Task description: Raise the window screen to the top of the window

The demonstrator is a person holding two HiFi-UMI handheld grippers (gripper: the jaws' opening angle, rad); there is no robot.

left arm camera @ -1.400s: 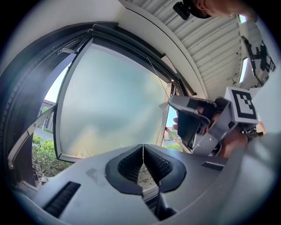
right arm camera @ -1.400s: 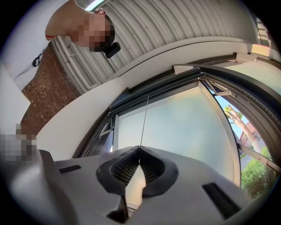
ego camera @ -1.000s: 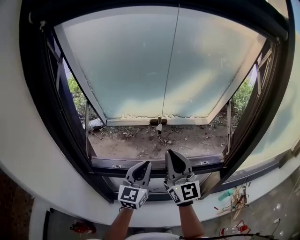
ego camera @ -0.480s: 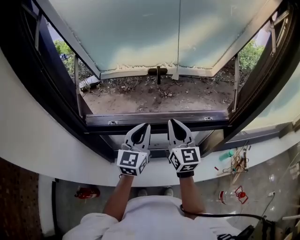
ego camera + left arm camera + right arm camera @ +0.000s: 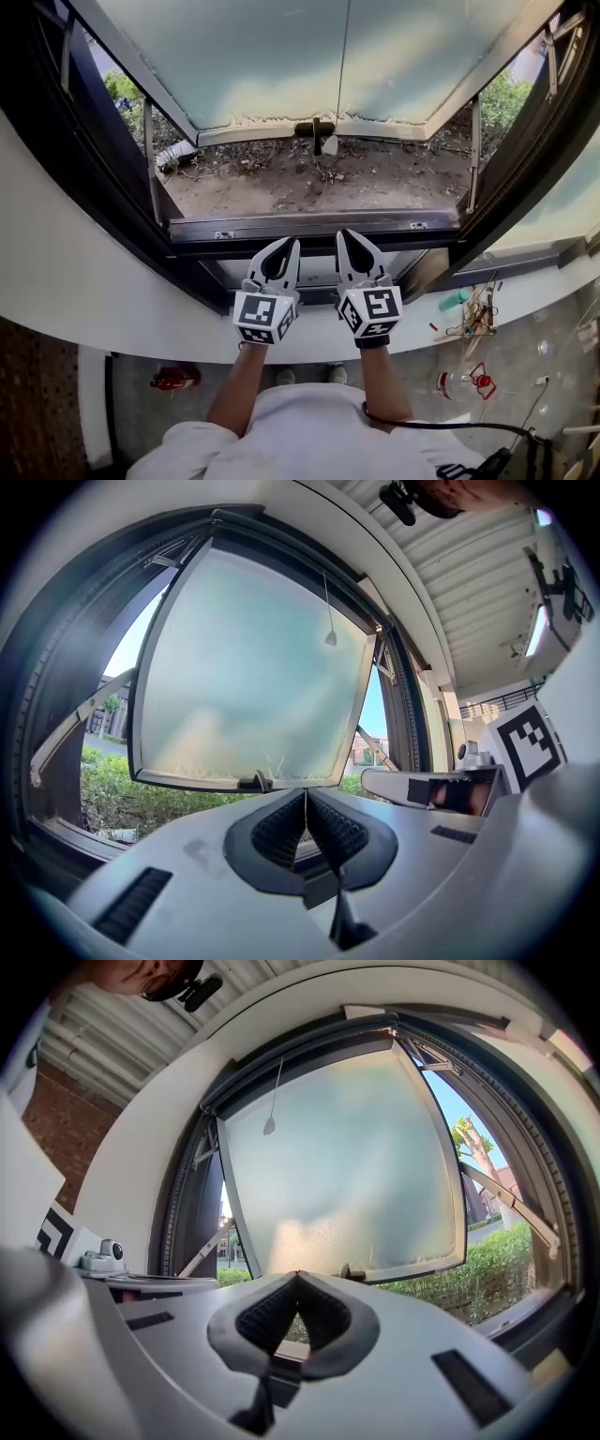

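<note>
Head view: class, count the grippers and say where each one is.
2. The left gripper sits below the window frame, left of centre; the right gripper is beside it, to its right. None seems hidden.

Closed right gripper (image 5: 296, 1275) before frosted window pane (image 5: 347, 1166)

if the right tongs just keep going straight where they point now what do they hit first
Probably the out-swung frosted sash, near its lower edge by the handle. The shut right tongs seem to clear the dark lower rail first, though depth is hard to judge.
</note>
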